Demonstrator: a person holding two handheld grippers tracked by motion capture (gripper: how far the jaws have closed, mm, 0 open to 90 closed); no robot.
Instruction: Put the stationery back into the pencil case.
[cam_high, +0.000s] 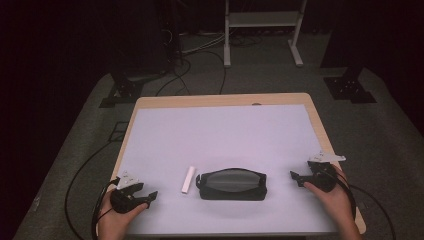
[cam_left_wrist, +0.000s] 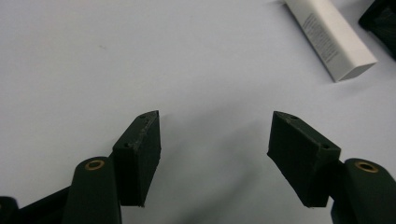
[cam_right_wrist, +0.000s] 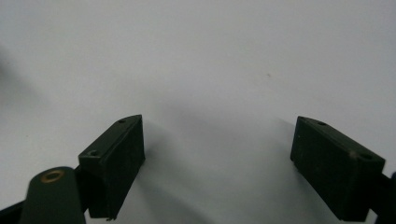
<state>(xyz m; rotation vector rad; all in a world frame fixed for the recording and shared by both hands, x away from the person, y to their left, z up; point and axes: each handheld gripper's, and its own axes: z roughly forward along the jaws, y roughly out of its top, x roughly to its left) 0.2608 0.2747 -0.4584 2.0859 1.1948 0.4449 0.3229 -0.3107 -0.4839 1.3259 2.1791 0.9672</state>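
A black zipped pouch (cam_high: 232, 184) lies near the front middle of the white table mat (cam_high: 220, 135). Just left of it lies a small white box (cam_high: 188, 179), also seen at the top right of the left gripper view as the white box (cam_left_wrist: 330, 37), with a corner of the pouch (cam_left_wrist: 380, 21) beside it. My left gripper (cam_high: 149, 196) rests at the front left, open, its jaws empty over bare mat (cam_left_wrist: 215, 135). My right gripper (cam_high: 296, 177) sits at the front right, open and empty (cam_right_wrist: 217, 140), pointing toward the pouch.
The mat covers a wooden table (cam_high: 315, 107) with its edge showing at the back and right. Cables (cam_high: 80, 175) trail over the grey floor at left. A white frame stand (cam_high: 262, 30) and black stand feet (cam_high: 350, 87) are behind the table.
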